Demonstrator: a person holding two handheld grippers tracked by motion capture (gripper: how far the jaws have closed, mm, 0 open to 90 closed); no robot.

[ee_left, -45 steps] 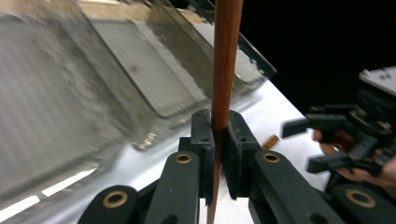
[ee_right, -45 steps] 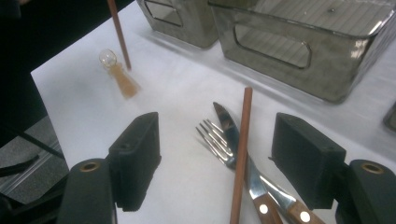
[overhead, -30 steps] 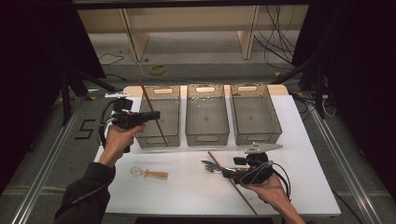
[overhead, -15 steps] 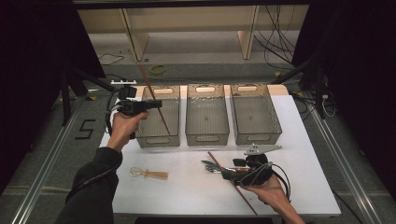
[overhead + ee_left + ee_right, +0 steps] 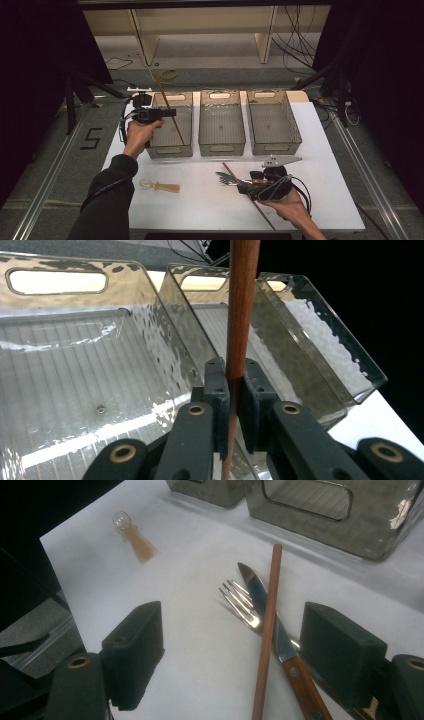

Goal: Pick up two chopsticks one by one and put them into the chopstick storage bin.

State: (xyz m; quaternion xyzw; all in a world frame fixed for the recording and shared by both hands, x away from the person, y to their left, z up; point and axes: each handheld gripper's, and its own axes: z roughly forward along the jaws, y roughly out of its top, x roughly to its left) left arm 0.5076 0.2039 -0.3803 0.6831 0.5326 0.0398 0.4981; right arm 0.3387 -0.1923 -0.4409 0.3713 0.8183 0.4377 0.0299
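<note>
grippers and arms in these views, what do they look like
Both are black handheld tools. The left tool has two flat black jaws on black links with brass-coloured pivot pins. The right tool has blocky black pads and the same brass pins; from above it carries a grey three-cornered plate and looped black cables. The left arm wears a dark long sleeve.

Chopstick cut off at top edge

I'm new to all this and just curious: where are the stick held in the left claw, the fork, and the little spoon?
Brown stick (image 5: pixel 242 305), left gripper view, on its shaft above the pads.
Fork (image 5: pixel 241 602), right gripper view, on its tines.
Small spoon (image 5: pixel 121 519), right gripper view, on its clear bowl.
</note>
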